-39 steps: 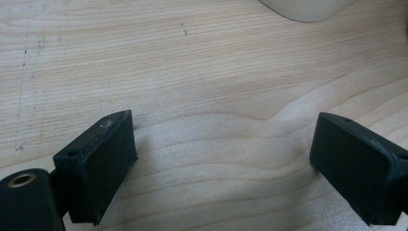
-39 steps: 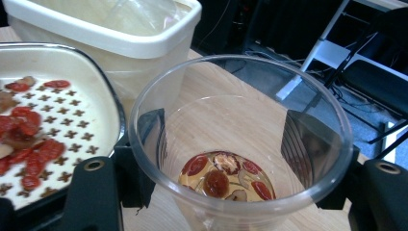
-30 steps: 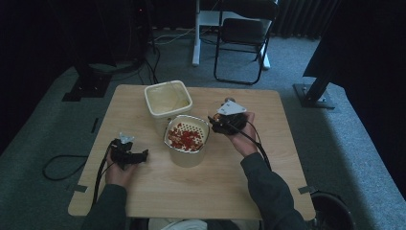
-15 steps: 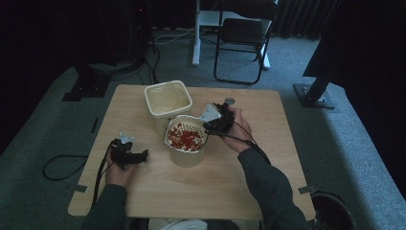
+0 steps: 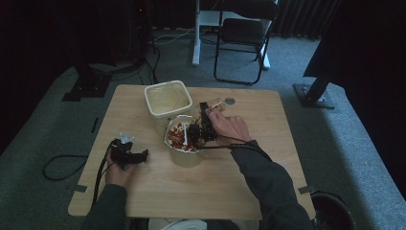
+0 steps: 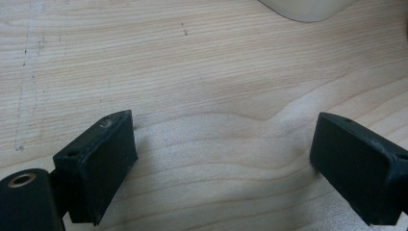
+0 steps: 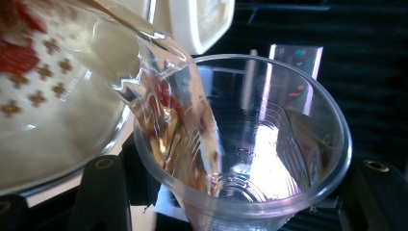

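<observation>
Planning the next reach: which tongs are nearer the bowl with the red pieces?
Right. The right tongs, holding a clear plastic cup, are over the bowl's rim. The left tongs rest on the table, apart from the bowl, towards the table's left edge.

Clear plastic cup [image 7: 250, 144], tilted against bowl [image 5: 178, 143]
</observation>
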